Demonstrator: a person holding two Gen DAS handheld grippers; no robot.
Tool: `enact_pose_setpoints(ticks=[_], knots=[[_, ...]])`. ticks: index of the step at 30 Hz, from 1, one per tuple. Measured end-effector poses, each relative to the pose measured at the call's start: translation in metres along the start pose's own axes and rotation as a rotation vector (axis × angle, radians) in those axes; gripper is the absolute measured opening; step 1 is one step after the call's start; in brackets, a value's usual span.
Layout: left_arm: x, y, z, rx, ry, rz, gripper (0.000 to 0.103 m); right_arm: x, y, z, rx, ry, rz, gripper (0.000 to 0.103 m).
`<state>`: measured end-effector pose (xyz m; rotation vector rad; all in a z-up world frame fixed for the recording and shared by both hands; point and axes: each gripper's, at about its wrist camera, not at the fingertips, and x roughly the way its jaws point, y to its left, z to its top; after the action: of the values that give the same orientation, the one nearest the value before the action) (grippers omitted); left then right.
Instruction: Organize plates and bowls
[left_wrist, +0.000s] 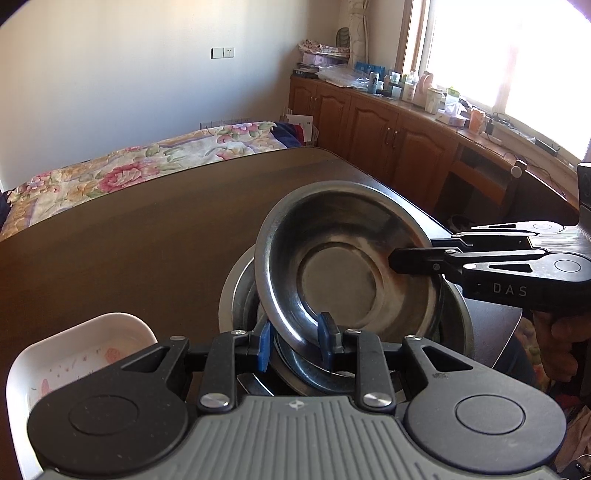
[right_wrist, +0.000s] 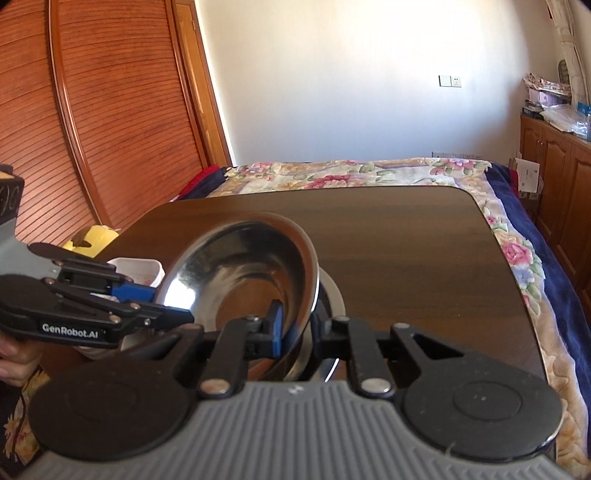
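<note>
A steel bowl (left_wrist: 340, 258) is held tilted above a stack of steel bowls (left_wrist: 236, 295) on the dark wooden table (left_wrist: 129, 251). My left gripper (left_wrist: 295, 338) straddles the tilted bowl's near rim with its blue pads, jaws a little apart. My right gripper (left_wrist: 406, 258) comes in from the right and is shut on the bowl's far rim. In the right wrist view the same bowl (right_wrist: 240, 273) fills the centre, my right gripper (right_wrist: 295, 328) is clamped on its rim, and my left gripper (right_wrist: 155, 306) reaches its left rim.
A white floral dish (left_wrist: 66, 362) sits at the table's near left; it also shows in the right wrist view (right_wrist: 140, 269). A flowered bed (left_wrist: 129, 166) lies beyond the table. Wooden cabinets (left_wrist: 388, 136) with clutter stand at the right. A yellow object (right_wrist: 94, 236) is at the table's left edge.
</note>
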<state>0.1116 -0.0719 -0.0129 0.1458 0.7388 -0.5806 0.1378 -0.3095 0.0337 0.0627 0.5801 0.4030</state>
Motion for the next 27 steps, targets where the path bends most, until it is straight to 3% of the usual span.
enact_pose_setpoints(ticks=[12, 20, 27], knots=[[0.002, 0.004, -0.003, -0.009, -0.012, 0.021, 0.028, 0.006, 0.002, -0.008, -0.028, -0.016, -0.031, 0.012], [-0.017, 0.008, -0.006, -0.048, -0.105, 0.032, 0.028, 0.009, 0.014, -0.006, -0.127, -0.014, -0.073, 0.013], [-0.024, 0.009, -0.013, -0.082, -0.162, 0.058, 0.031, 0.008, 0.013, -0.007, -0.136, -0.005, -0.069, 0.014]])
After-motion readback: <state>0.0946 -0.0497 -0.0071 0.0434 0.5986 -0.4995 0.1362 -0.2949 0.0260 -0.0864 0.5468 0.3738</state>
